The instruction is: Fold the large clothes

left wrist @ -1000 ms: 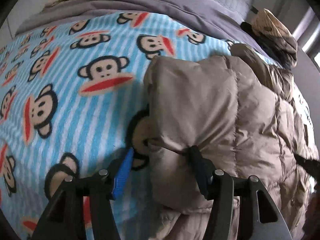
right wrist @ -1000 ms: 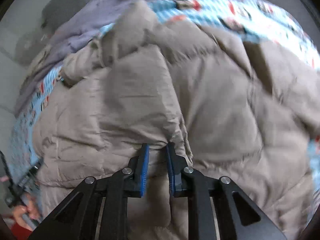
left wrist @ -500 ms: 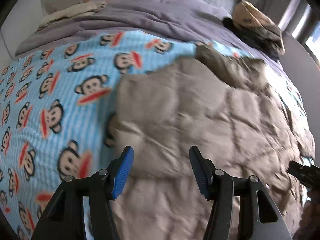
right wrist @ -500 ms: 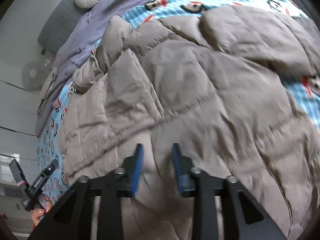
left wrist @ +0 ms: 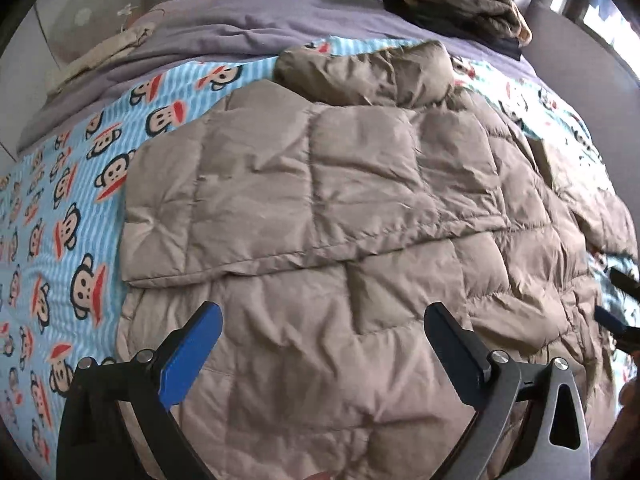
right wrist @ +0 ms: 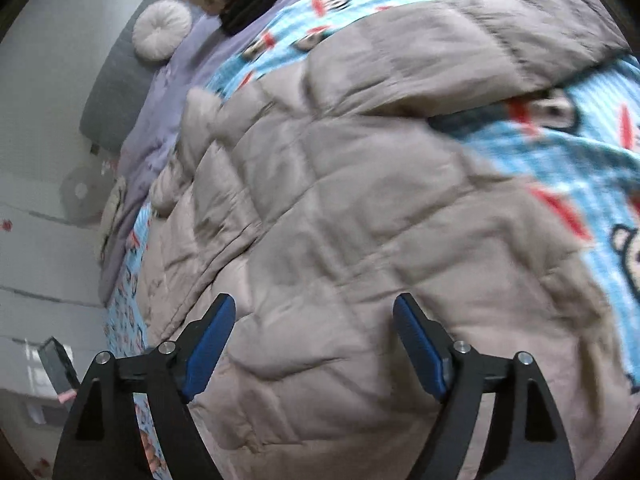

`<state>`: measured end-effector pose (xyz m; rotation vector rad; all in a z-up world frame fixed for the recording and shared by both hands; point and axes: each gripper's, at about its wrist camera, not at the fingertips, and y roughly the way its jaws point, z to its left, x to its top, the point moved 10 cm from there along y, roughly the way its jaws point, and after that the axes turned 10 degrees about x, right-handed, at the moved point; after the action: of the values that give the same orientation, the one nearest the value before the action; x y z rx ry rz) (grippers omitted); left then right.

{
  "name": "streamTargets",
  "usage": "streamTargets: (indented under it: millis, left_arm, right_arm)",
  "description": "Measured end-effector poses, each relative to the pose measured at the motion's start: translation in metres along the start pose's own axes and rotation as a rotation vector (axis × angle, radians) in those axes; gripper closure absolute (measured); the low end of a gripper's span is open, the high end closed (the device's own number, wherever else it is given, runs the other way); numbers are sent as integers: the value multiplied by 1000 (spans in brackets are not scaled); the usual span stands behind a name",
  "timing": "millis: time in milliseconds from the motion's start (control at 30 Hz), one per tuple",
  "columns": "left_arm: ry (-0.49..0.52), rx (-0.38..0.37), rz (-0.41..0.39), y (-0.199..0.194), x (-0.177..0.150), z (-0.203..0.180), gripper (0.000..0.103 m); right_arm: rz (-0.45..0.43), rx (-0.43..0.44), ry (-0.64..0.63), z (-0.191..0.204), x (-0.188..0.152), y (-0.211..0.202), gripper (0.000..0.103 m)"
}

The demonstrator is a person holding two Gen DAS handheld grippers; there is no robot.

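Note:
A large beige quilted down coat [left wrist: 340, 208] lies spread on a bed, its left side folded in over the body and its hood [left wrist: 368, 72] bunched at the far end. It also fills the right wrist view [right wrist: 340, 220], where one sleeve [right wrist: 500, 40] stretches to the far right. My left gripper [left wrist: 322, 336] is open and empty just above the coat's near part. My right gripper [right wrist: 314, 328] is open and empty above the coat too; its tips [left wrist: 616, 312] show at the right edge of the left wrist view.
The coat lies on a blue striped monkey-print blanket [left wrist: 60, 200]. Beyond it are a purple duvet [left wrist: 224, 28], a round white cushion [right wrist: 162, 34], a pile of dark and tan clothes [left wrist: 460, 4] and a grey headboard [right wrist: 116, 92].
Both grippers let go of the coat fabric and opened wide. They drew back and up, and the folded-over left side now lies flat on the coat.

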<state>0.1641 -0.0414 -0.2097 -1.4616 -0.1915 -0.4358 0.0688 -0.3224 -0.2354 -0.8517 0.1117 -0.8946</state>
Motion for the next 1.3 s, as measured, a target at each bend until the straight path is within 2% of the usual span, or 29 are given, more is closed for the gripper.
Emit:
streamTargets:
  millis: [33, 267, 400, 667, 833, 867, 933, 967, 1000, 1100, 1167, 1300]
  left_arm:
    - [4, 0, 9, 1, -1, -6, 2]
    - [30, 14, 46, 3, -6, -49, 2]
    - [59, -25, 86, 2, -11, -81, 2]
    - [54, -42, 89, -7, -7, -116, 2]
    - [29, -38, 79, -11, 1, -123, 2]
    - [24, -36, 75, -12, 3, -123, 2]
    - [12, -32, 70, -14, 8, -121, 2]
    - [5, -29, 68, -14, 10, -120, 2]
    - [-1, -27, 65, -15, 12, -118, 2]
    - [-26, -18, 51, -16, 18, -107, 2]
    - [-51, -14, 44, -17, 21, -94, 2]
    - [-97, 19, 36, -13, 25, -62, 2]
  right_arm:
    - [-11, -1, 11, -8, 5, -6, 0]
    - [-81, 12, 123, -72, 53, -49, 0]
    - [-133, -4, 204, -114, 93, -76, 0]
    - [-297, 192, 478, -184, 173, -106, 0]
    - [-358, 346, 654, -210, 209, -95, 1]
    - [-368, 357, 671, -213, 214, -94, 5]
    - [-367, 375, 697, -216, 226, -89, 28]
    - [-350, 377, 703, -215, 228, -85, 58]
    - [-329, 389, 703, -211, 231, -79, 77]
    - [-321, 407, 638, -190, 244, -76, 92]
    - [-318, 391, 545, -166, 253, -77, 92]
    - [-284, 335, 286, -90, 267, -72, 92]
